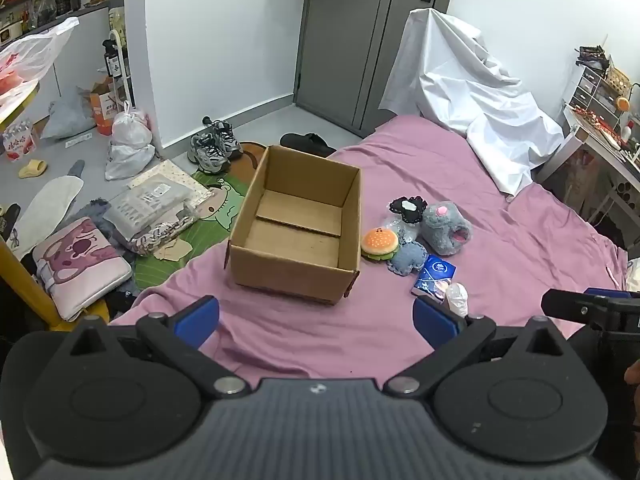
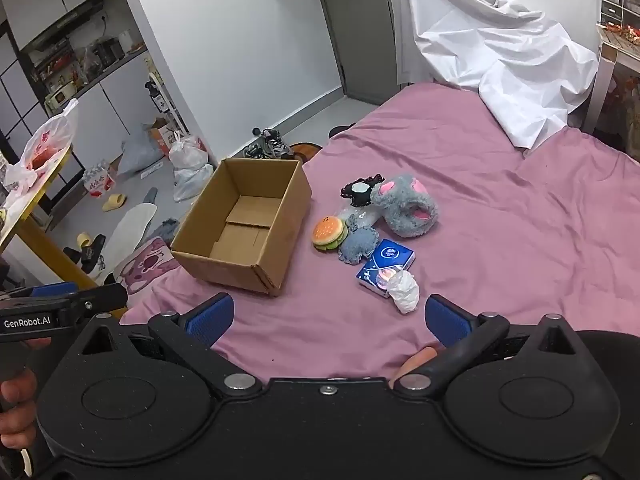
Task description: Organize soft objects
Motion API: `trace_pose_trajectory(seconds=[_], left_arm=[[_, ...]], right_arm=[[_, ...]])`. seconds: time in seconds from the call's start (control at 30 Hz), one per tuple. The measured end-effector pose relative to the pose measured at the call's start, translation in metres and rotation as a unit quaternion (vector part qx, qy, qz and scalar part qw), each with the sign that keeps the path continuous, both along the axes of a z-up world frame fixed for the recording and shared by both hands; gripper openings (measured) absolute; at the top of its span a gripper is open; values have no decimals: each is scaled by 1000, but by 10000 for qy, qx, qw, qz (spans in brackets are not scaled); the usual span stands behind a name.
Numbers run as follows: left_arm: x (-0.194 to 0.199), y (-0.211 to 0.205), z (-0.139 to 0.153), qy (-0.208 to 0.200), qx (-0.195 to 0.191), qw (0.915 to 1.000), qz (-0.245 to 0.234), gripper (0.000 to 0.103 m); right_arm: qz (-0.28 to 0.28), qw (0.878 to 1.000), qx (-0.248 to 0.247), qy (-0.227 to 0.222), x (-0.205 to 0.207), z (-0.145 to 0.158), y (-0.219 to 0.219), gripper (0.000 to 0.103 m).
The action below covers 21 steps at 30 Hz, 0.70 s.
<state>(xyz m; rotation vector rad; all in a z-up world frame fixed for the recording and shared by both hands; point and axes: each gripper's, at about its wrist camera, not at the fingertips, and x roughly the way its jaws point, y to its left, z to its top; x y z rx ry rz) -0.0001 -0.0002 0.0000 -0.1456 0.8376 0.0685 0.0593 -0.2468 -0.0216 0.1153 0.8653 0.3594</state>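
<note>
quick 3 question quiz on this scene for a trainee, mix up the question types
1. True or false: the box already holds a toy.
2. Which item lies nearest the right gripper? A) burger toy B) white wad C) grey plush
3. Fill in: the jaws of the left gripper stand ____ with nothing between them.

Key:
1. False; the box is empty.
2. B; the wad sits at the near end of the pile, partly on the blue packet.
3. open
</note>
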Motion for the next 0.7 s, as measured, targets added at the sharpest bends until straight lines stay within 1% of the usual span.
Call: trace_pose_trajectory(seconds=[0.13, 0.3, 0.37, 0.53, 0.57, 0.7], left_arm=[[0, -2, 0, -40, -54, 10000, -33, 102], [-3, 1, 5, -47, -99, 9999, -19, 102], [-3, 0, 9, -55, -77, 9999, -36, 102], [-1, -2, 14, -61, -72, 10000, -23, 102], [-2, -1, 13, -64, -77, 9999, -31, 102], [-3, 0, 13, -80, -78, 9999, -33, 102]], right_arm=[[-4, 10000, 32, -15, -4, 1, 2, 103], [-11, 10000, 85, 23, 4, 2, -3, 103], [-6, 10000, 23, -71, -3, 4, -2, 103], [4, 10000, 34, -42, 11, 2, -12, 103], [3, 10000, -18, -91, 4, 2, -4, 103], [14, 9999, -38, -119, 2, 3, -3, 103]])
